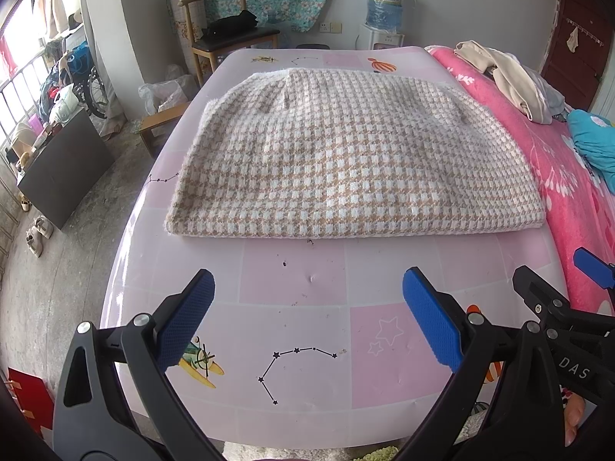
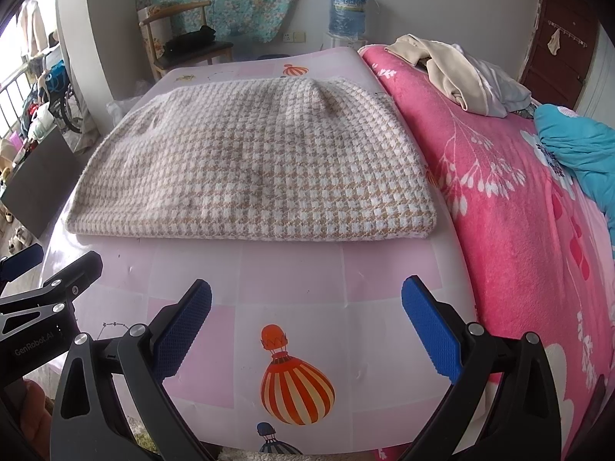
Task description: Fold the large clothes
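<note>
Pink patterned board (image 1: pixel 292 288) is stretching away underneath both tools. Nearest, the left gripper (image 1: pixel 307 319) and right gripper (image 2: pixel 305 324) are hovering with fingers spread wide, holding nothing. Beyond them the folded houndstooth garment (image 1: pixel 346 161) is lying flat mid-board. Right of it, a pink blanket (image 2: pixel 499 199) is carrying a beige clothes heap (image 2: pixel 442 65).

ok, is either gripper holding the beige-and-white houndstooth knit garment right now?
No: both the left gripper and right gripper hang open over the pink mat, short of the folded beige-and-white houndstooth knit garment.
</note>
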`<state>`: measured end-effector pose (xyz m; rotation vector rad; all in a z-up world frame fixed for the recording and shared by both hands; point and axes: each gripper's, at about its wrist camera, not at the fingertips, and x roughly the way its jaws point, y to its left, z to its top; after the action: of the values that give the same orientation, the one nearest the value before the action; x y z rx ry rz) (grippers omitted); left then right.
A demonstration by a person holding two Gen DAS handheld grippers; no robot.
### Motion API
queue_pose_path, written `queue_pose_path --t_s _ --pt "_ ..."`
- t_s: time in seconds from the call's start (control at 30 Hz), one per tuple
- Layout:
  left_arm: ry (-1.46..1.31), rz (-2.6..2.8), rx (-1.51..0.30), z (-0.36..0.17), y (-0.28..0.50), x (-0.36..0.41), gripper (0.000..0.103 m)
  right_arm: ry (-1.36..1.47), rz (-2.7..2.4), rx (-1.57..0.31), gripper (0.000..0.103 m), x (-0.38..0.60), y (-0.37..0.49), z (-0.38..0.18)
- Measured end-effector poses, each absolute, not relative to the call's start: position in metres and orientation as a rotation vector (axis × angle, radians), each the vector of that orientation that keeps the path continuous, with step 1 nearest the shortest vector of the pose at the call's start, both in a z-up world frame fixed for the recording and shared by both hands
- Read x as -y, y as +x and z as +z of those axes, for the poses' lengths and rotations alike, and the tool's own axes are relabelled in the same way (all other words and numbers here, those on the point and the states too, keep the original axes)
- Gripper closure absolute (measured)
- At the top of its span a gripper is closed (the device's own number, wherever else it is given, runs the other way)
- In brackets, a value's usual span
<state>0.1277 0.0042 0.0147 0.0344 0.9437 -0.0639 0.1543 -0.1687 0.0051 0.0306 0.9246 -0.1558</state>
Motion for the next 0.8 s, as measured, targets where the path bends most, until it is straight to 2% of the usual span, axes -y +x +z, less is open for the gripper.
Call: queue_pose_path --t_s 0.8 --pt "0.026 -0.060 -0.940 0.0182 0.1308 -0.0039 0.008 0.023 -0.155 -0.923 0.006 0.1670 0.1556 0.0080"
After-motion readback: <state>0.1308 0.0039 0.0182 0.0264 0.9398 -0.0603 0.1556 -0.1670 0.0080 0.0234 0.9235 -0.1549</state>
